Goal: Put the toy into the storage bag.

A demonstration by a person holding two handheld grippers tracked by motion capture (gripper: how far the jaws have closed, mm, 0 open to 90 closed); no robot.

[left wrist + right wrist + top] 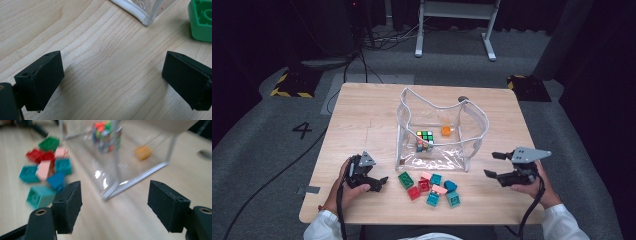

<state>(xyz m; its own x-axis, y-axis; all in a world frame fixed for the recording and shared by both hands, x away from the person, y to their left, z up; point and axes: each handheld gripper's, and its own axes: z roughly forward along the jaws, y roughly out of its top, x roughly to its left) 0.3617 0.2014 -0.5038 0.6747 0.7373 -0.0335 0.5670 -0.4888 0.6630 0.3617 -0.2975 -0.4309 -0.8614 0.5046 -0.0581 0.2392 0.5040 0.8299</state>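
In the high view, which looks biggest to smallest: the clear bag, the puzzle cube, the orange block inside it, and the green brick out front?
1. clear bag, by far.
2. puzzle cube and green brick: they look about alike, so I will not rank them.
3. orange block, smallest.

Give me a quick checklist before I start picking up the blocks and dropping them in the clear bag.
1. Left gripper open and holding nothing: ok.
2. Right gripper open and holding nothing: ok.
3. Clear bag upright, mouth open: ok.
4. Blocks on the table in front of the bag, between the grippers: ok.
5. Green block close to the left gripper, nothing between: ok.
6. Room left in the bag beside the puzzle cube and orange piece: ok.
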